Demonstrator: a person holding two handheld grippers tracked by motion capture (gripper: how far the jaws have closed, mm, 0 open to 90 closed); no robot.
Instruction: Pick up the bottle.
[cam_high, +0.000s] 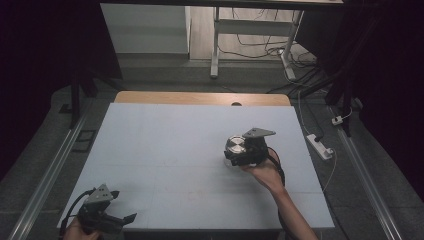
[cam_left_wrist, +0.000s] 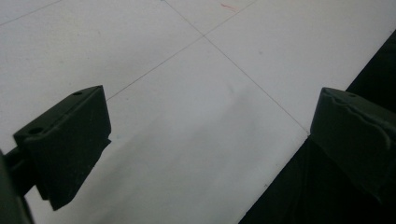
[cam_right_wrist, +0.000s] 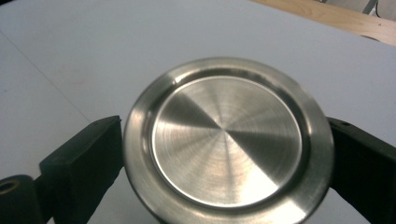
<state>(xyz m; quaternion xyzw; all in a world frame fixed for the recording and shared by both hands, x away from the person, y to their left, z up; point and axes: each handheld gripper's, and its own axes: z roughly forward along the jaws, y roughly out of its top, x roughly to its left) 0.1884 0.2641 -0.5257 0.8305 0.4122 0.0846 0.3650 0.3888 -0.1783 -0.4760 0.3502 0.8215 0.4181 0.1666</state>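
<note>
A round, shiny steel piece (cam_right_wrist: 227, 138) with a raised rim, like a lid or the end of a tin, sits between the two black jaws of my right gripper (cam_right_wrist: 227, 154). Both jaws press on its sides. In the high view this steel piece (cam_high: 235, 146) is right of the white table's middle, held by the right gripper (cam_high: 239, 153); whether it rests on the table I cannot tell. My left gripper (cam_high: 122, 206) is at the table's near left corner. Its jaws stand wide apart, and the left gripper (cam_left_wrist: 210, 135) holds nothing over the table edge.
The white table top (cam_high: 170, 150) has a wooden strip (cam_high: 200, 98) along its far edge. A power strip (cam_high: 320, 146) and cables lie on the floor to the right. A white desk frame (cam_high: 215, 50) stands beyond the table.
</note>
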